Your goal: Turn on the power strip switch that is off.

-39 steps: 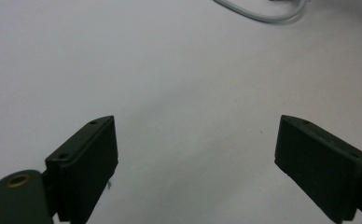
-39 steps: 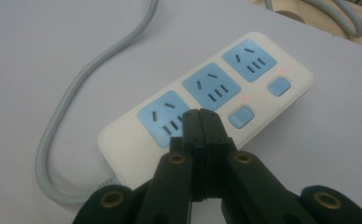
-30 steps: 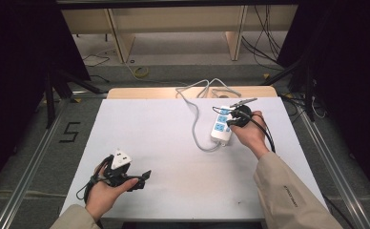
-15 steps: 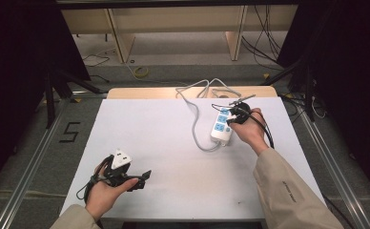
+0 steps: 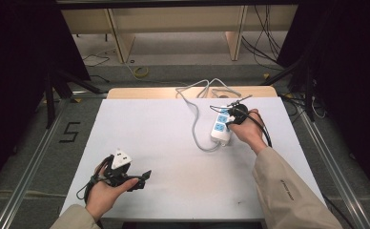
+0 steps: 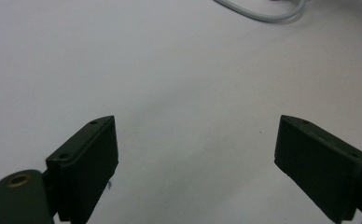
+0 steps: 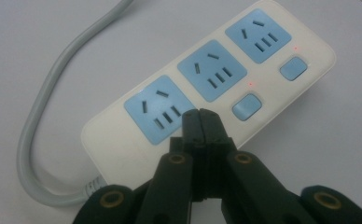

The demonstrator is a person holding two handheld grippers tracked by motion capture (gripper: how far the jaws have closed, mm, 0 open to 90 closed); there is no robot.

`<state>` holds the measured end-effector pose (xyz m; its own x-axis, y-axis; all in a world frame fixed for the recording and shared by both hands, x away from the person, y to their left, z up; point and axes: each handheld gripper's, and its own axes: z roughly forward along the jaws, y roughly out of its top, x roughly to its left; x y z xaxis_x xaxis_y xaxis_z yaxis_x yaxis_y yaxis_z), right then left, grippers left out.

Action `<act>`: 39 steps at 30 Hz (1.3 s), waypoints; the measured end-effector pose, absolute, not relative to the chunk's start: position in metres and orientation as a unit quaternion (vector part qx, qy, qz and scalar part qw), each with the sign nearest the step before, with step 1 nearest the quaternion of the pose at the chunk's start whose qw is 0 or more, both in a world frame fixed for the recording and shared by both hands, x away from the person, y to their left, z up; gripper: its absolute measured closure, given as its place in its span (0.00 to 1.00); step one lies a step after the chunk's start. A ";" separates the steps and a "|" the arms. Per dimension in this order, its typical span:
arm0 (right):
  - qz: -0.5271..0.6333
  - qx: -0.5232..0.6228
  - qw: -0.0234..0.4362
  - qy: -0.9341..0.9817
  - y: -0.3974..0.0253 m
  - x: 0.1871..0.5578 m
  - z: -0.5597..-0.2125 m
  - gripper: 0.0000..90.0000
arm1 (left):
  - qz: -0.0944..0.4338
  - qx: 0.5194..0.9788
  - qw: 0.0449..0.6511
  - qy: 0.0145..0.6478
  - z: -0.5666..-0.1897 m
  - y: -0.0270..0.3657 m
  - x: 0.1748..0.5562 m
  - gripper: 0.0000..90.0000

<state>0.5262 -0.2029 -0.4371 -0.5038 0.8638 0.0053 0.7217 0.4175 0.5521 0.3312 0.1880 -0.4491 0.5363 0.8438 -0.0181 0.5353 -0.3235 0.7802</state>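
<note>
Your desk (image 5: 173, 143) looks the same as a second ago; neither hand has visibly shifted. The power strip (image 7: 207, 88) lies directly under your right gripper (image 7: 200, 116), whose jaws are pressed together with nothing between them, tips over the nearest blue socket. Its grey cable (image 7: 39, 140) loops away to that gripper's left, cut off by the frame. Your left gripper (image 6: 195, 154) hovers wide apart over bare desk, well apart from the strip. Whether the right tips touch the strip is unclear.
</note>
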 end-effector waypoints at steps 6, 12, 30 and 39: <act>0.243 0.477 0.139 0.833 -0.201 0.528 -0.438 1.00 | 0.201 0.789 0.383 0.436 -0.449 0.188 0.331 0.15; 0.235 0.473 0.138 0.838 -0.199 0.529 -0.437 1.00 | 0.200 0.788 0.384 0.438 -0.449 0.188 0.331 0.15; 0.230 0.477 0.135 0.837 -0.198 0.531 -0.437 1.00 | 0.200 0.789 0.383 0.437 -0.449 0.188 0.331 0.15; 0.227 0.480 0.131 0.838 -0.198 0.532 -0.437 1.00 | 0.201 0.789 0.384 0.436 -0.449 0.187 0.331 0.15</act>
<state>0.5317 -0.1982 -0.4373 -0.5056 0.8628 -0.0029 0.7437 0.4374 0.5055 0.3312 0.1875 -0.4491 0.5384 0.8425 -0.0176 0.5337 -0.3248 0.7808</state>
